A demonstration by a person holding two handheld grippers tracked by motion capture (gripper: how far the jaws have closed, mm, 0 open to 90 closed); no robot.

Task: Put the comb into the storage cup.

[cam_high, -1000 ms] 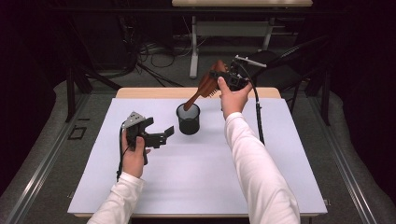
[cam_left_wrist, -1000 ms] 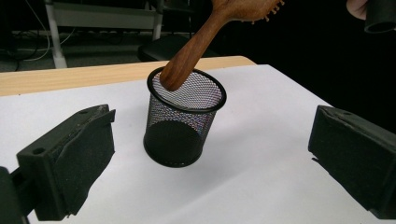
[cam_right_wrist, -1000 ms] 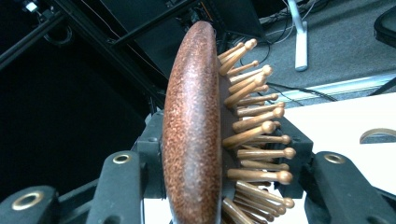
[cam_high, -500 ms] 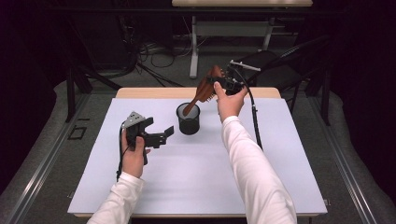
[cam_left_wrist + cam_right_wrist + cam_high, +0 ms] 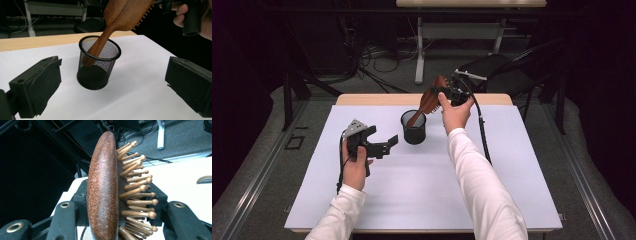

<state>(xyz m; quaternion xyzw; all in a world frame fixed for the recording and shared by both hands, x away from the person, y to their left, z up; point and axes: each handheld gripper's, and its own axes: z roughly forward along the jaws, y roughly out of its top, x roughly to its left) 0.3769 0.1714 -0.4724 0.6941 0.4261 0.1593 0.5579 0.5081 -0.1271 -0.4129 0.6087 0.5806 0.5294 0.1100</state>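
A brown wooden hairbrush [image 5: 427, 102] leans with its handle inside a black mesh cup [image 5: 413, 127] on the white table top [image 5: 422, 185]. My right gripper [image 5: 443, 95] is shut on the brush head, above and right of the cup. In the right gripper view the brush head [image 5: 103, 192] stands edge-on between the jaws, its wooden bristles [image 5: 136, 187] pointing right. In the left gripper view the handle [image 5: 98, 47] slants down into the cup [image 5: 98, 66]. My left gripper [image 5: 384, 145] hovers open left of the cup, pointing at it, nothing between its pads [image 5: 41, 86].
A tan wooden strip [image 5: 377, 99] runs along the table's far edge. Beyond it are dark floor, cables and a table leg [image 5: 418, 55]. A black cable [image 5: 481, 130] trails from the right gripper across the table. Bare white surface lies in front of the cup.
The right hand has shifted slightly left and down with the brush, so the handle sits deeper in the cup. The left gripper has stayed in place.
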